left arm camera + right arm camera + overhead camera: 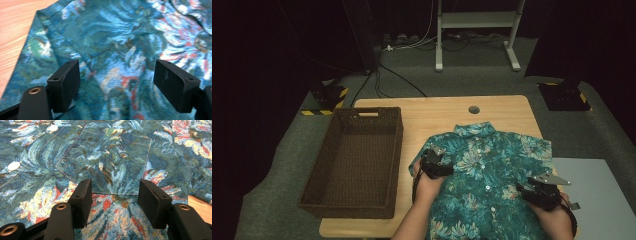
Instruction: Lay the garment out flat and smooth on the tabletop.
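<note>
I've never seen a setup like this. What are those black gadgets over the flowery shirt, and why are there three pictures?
A person stands at a wooden table, holding one hand-held gripper in each hand: the left hand-held gripper and the right hand-held gripper. One picture comes from a camera above the table. The other two come from cameras riding on each gripper, looking along its two black jaws. A teal floral shirt lies spread flat, buttoned side up, with an empty brown woven basket beside it. Both grippers hang open over the shirt; neither holds anything.
</note>
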